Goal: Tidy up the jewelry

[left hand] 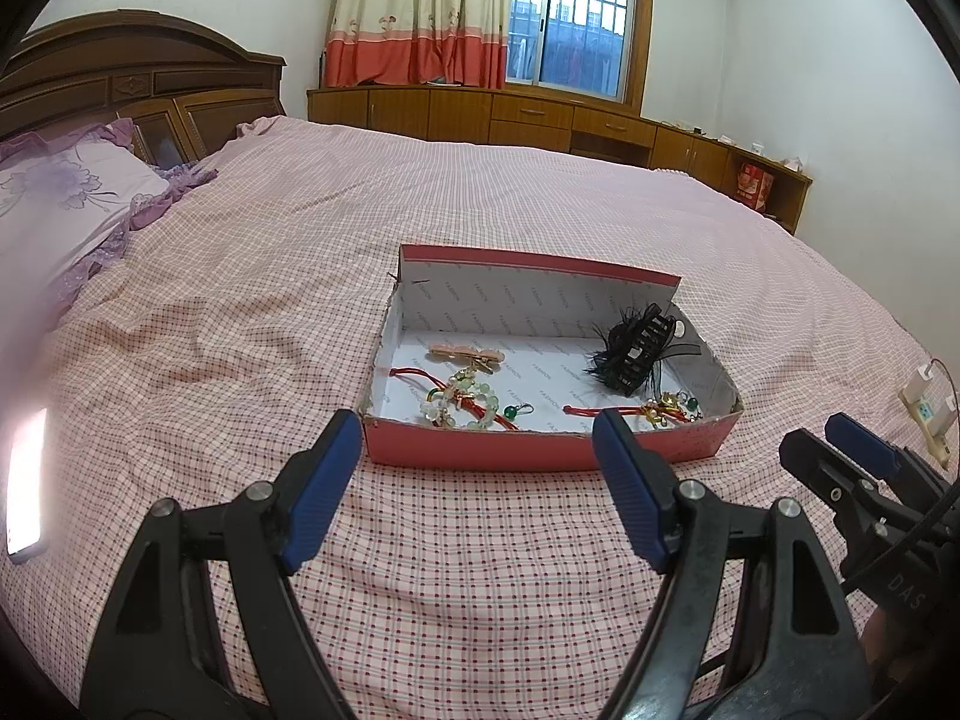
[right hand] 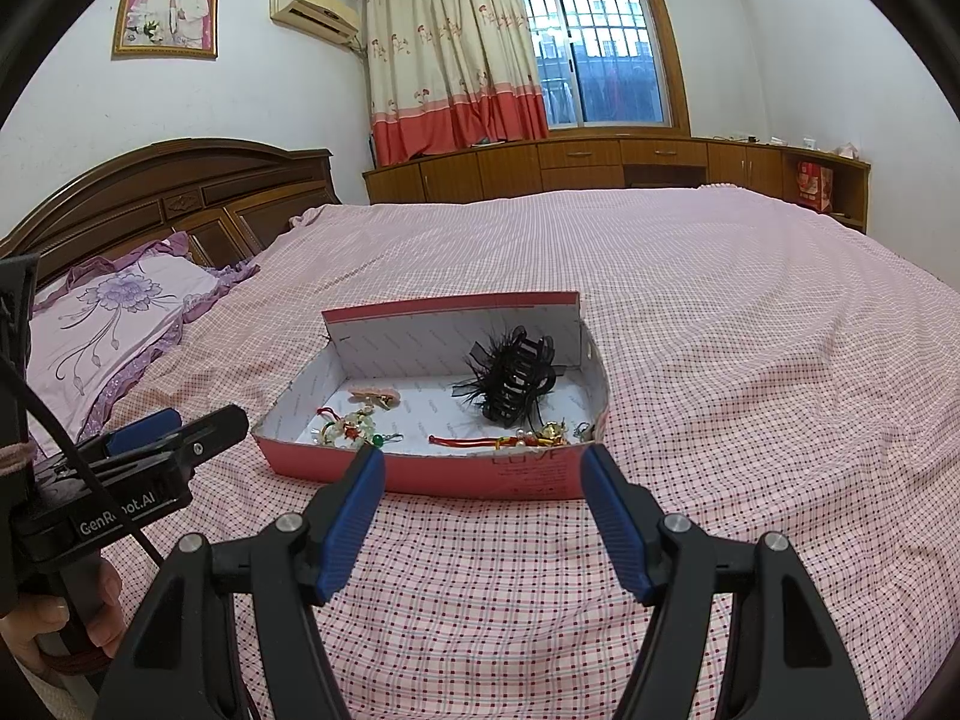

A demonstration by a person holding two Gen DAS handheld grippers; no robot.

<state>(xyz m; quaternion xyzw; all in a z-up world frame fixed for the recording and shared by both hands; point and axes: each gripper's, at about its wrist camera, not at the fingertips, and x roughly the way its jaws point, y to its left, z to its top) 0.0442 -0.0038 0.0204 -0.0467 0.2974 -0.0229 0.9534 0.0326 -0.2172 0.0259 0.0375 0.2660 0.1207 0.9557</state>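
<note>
Open red box [left hand: 543, 450] lies mid-bed on the checked bedspread [left hand: 480, 570]. Inside: black feathered hair claw [left hand: 639, 354] at 2 o'clock, pink clip [left hand: 465, 355] at 10 o'clock, green bead bracelet [left hand: 459, 402] at 8 o'clock, red-cord charm [left hand: 651, 411] at 4 o'clock. Left gripper [left hand: 477, 447] and right gripper [right hand: 483, 480]: jaws wide apart, holding nothing, near the box's front wall.
</note>
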